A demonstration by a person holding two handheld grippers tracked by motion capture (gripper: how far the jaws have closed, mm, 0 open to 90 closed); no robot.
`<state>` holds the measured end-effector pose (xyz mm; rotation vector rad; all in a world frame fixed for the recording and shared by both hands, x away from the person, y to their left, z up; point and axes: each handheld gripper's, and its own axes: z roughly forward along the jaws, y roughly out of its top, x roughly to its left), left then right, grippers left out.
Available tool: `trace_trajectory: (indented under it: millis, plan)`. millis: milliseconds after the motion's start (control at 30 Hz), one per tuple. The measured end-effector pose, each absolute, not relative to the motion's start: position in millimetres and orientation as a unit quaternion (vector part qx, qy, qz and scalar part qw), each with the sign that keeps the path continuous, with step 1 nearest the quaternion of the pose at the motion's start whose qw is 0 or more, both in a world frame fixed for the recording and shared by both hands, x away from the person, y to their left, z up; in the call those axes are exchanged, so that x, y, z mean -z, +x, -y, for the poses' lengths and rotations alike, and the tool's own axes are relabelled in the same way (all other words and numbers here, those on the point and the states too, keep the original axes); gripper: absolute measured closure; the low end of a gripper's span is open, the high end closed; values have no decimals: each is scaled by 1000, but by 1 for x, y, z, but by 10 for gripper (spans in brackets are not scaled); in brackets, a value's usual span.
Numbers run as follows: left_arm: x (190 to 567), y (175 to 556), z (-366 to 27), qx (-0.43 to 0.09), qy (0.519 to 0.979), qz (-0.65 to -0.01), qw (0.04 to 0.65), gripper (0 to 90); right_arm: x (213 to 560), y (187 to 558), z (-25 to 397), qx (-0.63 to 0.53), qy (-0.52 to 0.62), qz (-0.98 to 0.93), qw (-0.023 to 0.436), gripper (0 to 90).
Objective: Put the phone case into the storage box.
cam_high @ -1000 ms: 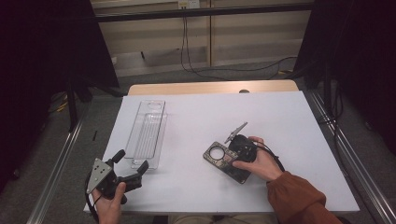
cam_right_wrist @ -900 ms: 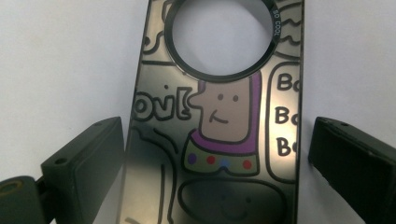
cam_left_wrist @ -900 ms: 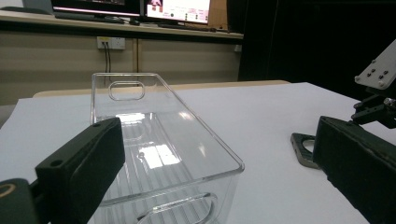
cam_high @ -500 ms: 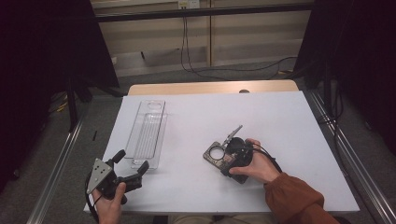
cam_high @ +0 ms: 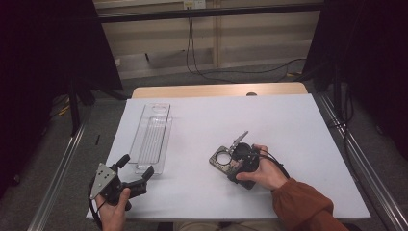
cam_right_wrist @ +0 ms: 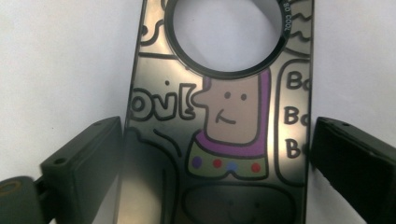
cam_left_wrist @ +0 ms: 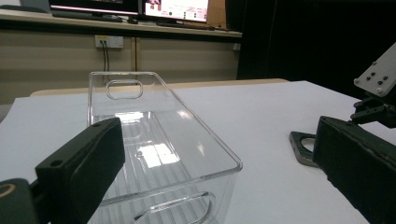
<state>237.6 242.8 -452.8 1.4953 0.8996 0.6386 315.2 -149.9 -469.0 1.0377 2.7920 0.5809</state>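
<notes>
I had the right gripper (cam_high: pixel 230 155) spread open astride the dark cartoon-printed plate (cam_right_wrist: pixel 219 116) lying mid-table, jaws flanking its long edges. Closing squarely on both edges seemed the way to avoid skewing it. Legible lettering: "ovl" and "Bo". The left gripper (cam_high: pixel 137 172) sat open before the clear tray (cam_left_wrist: pixel 154 154).

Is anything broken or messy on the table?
Nothing stands out. The clear tray stands upright and looks whole, with nothing in it. The cartoon card lies flat between the right gripper's open jaws. The white table shows no spills.
</notes>
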Motion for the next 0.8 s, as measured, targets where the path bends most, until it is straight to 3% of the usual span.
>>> trace_trajectory:
  millis: [100,800]
  plan:
    - [453,238,-243,-275,646,-386,598,27,467,315,150,-192,344,-918,52,103]
    - [453,238,-243,-278,644,-391,596,27,465,315,151,-202,340,-917,58,124]
